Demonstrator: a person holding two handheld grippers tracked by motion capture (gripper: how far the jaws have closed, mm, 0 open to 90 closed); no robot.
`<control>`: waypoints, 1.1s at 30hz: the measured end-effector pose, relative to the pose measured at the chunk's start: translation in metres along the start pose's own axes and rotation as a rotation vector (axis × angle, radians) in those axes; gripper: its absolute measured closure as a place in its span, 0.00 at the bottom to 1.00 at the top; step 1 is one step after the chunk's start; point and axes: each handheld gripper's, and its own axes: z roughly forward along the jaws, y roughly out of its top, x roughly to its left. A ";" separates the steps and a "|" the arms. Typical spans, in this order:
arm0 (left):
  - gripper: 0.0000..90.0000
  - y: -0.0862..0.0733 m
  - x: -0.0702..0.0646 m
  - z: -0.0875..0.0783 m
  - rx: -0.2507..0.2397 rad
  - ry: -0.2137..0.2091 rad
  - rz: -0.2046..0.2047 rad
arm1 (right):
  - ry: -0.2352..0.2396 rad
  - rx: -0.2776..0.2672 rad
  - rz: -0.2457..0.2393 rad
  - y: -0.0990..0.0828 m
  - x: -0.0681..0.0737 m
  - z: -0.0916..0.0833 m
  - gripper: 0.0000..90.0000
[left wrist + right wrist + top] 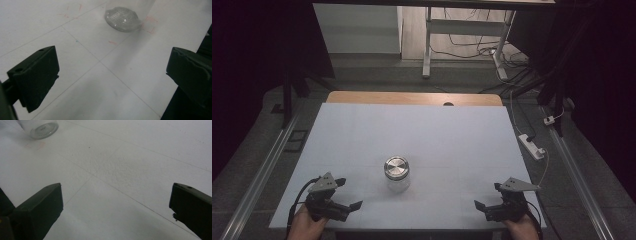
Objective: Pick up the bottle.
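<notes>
Two claw views show jar (pixel 122 18) base; high view, lid (pixel 396 167).

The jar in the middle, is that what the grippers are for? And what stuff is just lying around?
Probably for the job:
glass jar with metal lid, standing between both grippers
left gripper, jaws open
right gripper, jaws open
white table

Just lying about:
power strip on the floor
desk frame behind

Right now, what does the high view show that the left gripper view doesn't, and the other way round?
The high view alone shows the jar's metal lid, both grippers, left and right, the person's hands and the floor beyond the table. The left gripper view alone shows faint red marks beside the jar's base. Both show the glass jar standing on the white table, and the left gripper open.
</notes>
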 end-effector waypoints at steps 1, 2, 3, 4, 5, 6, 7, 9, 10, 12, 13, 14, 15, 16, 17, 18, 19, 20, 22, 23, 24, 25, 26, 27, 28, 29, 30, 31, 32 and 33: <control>0.00 0.001 0.000 0.001 0.000 0.001 0.000 | 0.000 0.000 0.000 0.000 0.000 0.000 0.00; 0.00 0.001 0.001 0.001 -0.003 0.002 -0.001 | 0.000 0.000 0.000 0.000 0.000 0.000 0.00; 0.00 0.002 0.001 0.002 -0.005 0.003 0.000 | 0.001 0.001 0.001 0.000 0.000 0.000 0.00; 0.00 0.002 0.001 0.003 -0.006 0.004 0.002 | 0.000 0.001 0.001 0.000 0.000 0.000 0.00; 0.00 0.003 0.002 0.004 -0.009 0.005 0.006 | 0.000 0.001 0.000 0.000 0.000 0.000 0.00; 0.00 0.004 0.002 0.006 -0.008 0.007 0.008 | 0.001 0.001 0.000 0.000 0.000 0.000 0.00; 0.00 0.005 0.002 0.007 -0.005 0.006 0.012 | 0.002 0.001 0.000 0.000 0.000 0.000 0.00; 0.00 0.007 0.002 0.011 0.000 0.005 0.016 | 0.001 0.002 0.001 0.000 0.000 0.000 0.00; 0.00 0.008 0.002 0.013 0.003 0.005 0.019 | 0.001 0.002 0.000 0.000 0.000 0.000 0.00; 0.00 0.011 0.002 0.016 0.011 0.002 0.013 | 0.001 0.002 0.000 0.000 0.000 0.000 0.00; 0.00 0.013 0.002 0.018 0.021 -0.003 0.003 | 0.002 0.002 0.001 0.000 0.000 0.000 0.00; 0.00 0.015 0.002 0.019 0.029 -0.003 -0.003 | 0.002 0.003 0.001 0.000 0.000 0.000 0.00; 0.00 0.017 0.002 0.021 0.031 -0.004 -0.007 | 0.002 0.003 0.001 0.000 0.000 0.000 0.00; 0.00 0.019 0.003 0.022 0.034 -0.003 -0.006 | 0.001 0.003 0.000 0.000 0.000 0.000 0.00; 0.00 0.020 0.003 0.023 0.035 -0.001 -0.005 | 0.002 0.003 0.000 0.000 0.000 0.000 0.00; 0.00 0.022 0.003 0.024 0.038 0.001 0.000 | 0.002 0.004 0.000 0.000 0.000 0.000 0.00; 0.00 0.024 0.003 0.026 0.038 -0.004 0.001 | 0.001 0.004 0.000 0.000 0.000 0.000 0.00; 0.00 0.025 0.004 0.028 0.040 -0.017 0.005 | 0.001 0.004 -0.001 0.000 0.000 0.000 0.00; 0.00 0.029 0.003 0.034 0.051 -0.028 0.015 | 0.001 0.004 -0.002 0.000 0.000 0.001 0.00; 0.00 0.031 0.002 0.037 0.058 -0.026 0.026 | 0.001 0.005 -0.003 0.000 0.000 0.001 0.00; 0.00 0.033 0.002 0.040 0.063 -0.022 0.038 | 0.000 0.005 -0.004 0.000 0.000 0.001 0.00; 0.00 0.036 0.002 0.043 0.070 -0.017 0.052 | 0.000 0.005 -0.005 0.000 0.000 0.001 0.00; 0.00 0.038 0.002 0.045 0.072 -0.015 0.060 | 0.000 0.005 -0.005 0.000 0.000 0.001 0.00; 0.00 0.040 0.002 0.048 0.073 -0.017 0.066 | 0.000 0.006 -0.005 0.000 0.001 0.001 0.00; 0.00 0.041 0.003 0.050 0.077 -0.017 0.072 | 0.000 0.006 -0.005 0.000 0.001 0.001 0.00; 0.00 0.043 0.003 0.053 0.082 -0.015 0.079 | 0.000 0.006 -0.006 0.000 0.001 0.001 0.00; 0.00 0.045 0.004 0.056 0.087 -0.018 0.083 | 0.000 0.007 -0.006 0.000 0.001 0.001 0.00; 0.00 0.046 0.004 0.060 0.094 -0.022 0.086 | 0.000 0.007 -0.008 0.000 0.001 0.001 0.00; 0.00 0.048 0.004 0.063 0.102 -0.025 0.092 | -0.001 0.007 -0.009 0.000 0.001 0.001 0.00; 0.00 0.049 0.004 0.067 0.112 -0.025 0.103 | 0.000 0.007 -0.009 0.000 0.001 0.001 0.00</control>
